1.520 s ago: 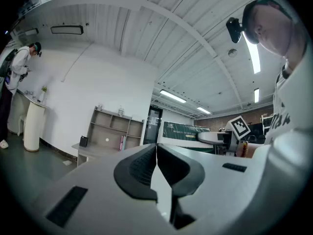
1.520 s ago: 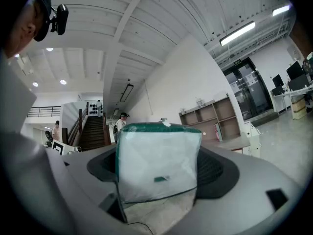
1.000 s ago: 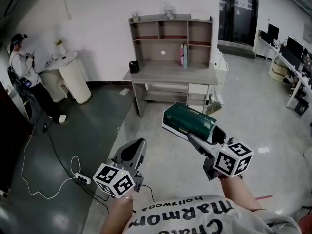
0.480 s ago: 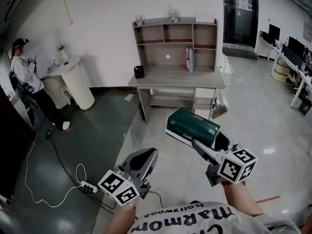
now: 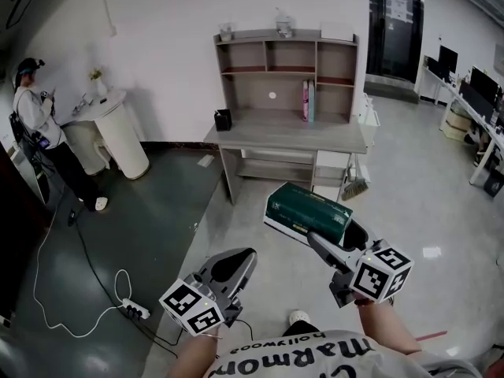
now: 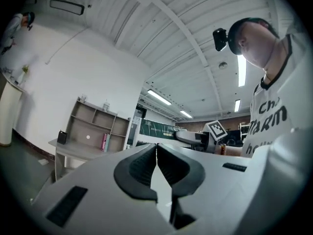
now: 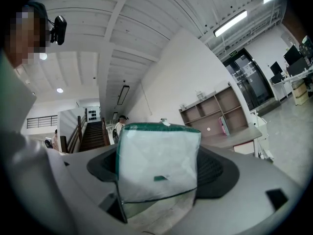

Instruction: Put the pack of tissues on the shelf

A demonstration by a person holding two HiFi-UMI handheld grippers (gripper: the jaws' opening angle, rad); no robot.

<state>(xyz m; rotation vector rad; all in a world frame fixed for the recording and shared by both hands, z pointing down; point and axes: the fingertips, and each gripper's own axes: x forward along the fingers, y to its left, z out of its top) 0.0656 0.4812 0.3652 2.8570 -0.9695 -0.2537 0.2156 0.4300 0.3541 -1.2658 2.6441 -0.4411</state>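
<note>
A green and white pack of tissues (image 5: pixel 309 208) hangs in the air in front of me, with my right gripper (image 5: pixel 340 235) shut on its near end. In the right gripper view the pack's white end (image 7: pixel 157 166) fills the space between both jaws. My left gripper (image 5: pixel 233 264) is lower left, shut with nothing in it; its pads (image 6: pixel 146 168) meet in the left gripper view. The grey shelf unit (image 5: pixel 287 73) stands on a desk (image 5: pixel 287 138) against the white wall, well ahead of both grippers.
On the shelf stand pink and blue books (image 5: pixel 308 101); a black cup (image 5: pixel 224 120) sits on the desk. A person (image 5: pixel 39 120) stands far left by a white round table (image 5: pixel 110 132). A white cable and power strip (image 5: pixel 132 310) lie on the dark floor. A broom (image 5: pixel 356 186) leans by the desk.
The desk and shelf have shifted slightly right and lower in the head view. Both grippers keep their pose, the right one holding the pack throughout.
</note>
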